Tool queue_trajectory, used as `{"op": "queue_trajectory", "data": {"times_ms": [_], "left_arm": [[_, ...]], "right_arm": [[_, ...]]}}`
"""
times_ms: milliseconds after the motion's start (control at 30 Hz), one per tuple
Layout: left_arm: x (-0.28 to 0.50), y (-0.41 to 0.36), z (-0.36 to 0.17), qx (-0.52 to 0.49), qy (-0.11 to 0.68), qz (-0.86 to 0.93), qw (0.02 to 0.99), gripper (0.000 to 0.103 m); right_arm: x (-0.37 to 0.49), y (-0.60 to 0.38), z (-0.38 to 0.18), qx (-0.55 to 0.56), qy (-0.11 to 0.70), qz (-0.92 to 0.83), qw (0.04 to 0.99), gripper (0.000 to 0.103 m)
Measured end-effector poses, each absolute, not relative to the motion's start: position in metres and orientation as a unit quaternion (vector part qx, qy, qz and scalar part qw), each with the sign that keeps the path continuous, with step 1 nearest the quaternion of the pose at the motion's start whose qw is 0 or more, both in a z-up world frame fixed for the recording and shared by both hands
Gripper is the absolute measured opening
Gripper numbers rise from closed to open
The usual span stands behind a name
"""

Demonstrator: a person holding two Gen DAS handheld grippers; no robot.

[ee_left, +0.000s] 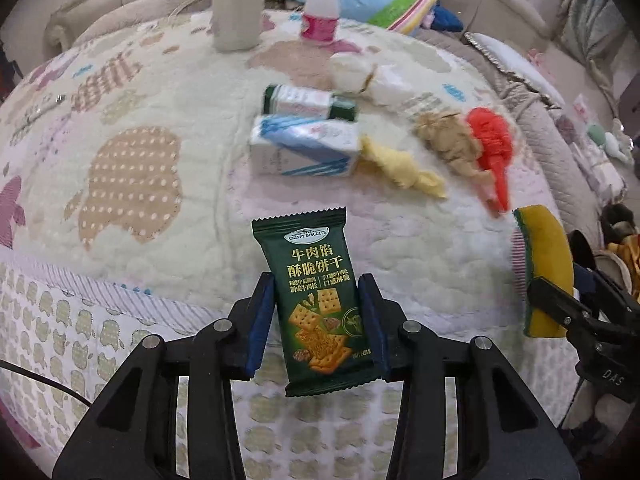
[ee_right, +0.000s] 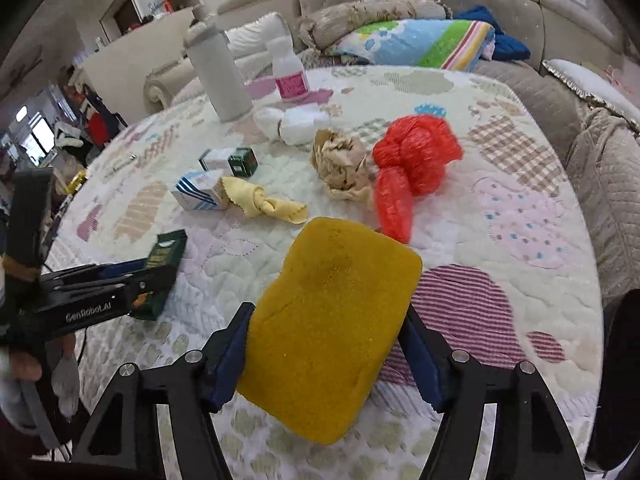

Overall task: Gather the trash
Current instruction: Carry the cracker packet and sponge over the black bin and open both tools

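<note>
The left tongs pinch a green biscuit packet upright above the quilted table; the right tongs clamp a yellow sponge by its sides; cartons, crumpled paper and a red bag lie beyond on the table.

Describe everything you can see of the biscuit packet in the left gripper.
The biscuit packet is a dark green, glossy plastic pouch with crimped ends, gold Chinese lettering and printed crackers. It looks sealed and flat, standing nearly upright, tilted slightly. The left gripper pinches its lower half between blue pads, holding it above the quilted cover.
</note>
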State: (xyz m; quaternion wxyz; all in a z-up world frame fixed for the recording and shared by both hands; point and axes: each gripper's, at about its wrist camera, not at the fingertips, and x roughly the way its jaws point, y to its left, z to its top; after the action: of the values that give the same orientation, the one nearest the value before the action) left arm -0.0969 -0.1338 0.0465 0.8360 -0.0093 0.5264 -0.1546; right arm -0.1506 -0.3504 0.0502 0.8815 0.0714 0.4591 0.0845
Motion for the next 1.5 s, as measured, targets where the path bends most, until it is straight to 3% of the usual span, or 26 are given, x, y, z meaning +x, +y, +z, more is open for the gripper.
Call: {"op": "queue_trajectory", "data": {"times_ms": [567,1500], "left_arm": [[-0.136,-0.275,0.102,0.042,0.479,-0.273,0.833,0.040],[-0.171,-0.450,0.101,0.102,0.474,-0.387,0.784,0.040]], "right_arm": [[-0.205,-0.441,0.082,0.103,0.419,0.003,0.902,0.069],[-0.275,-0.589,0.068,0.162,0.417,-0.143,0.883,0.069]]}}
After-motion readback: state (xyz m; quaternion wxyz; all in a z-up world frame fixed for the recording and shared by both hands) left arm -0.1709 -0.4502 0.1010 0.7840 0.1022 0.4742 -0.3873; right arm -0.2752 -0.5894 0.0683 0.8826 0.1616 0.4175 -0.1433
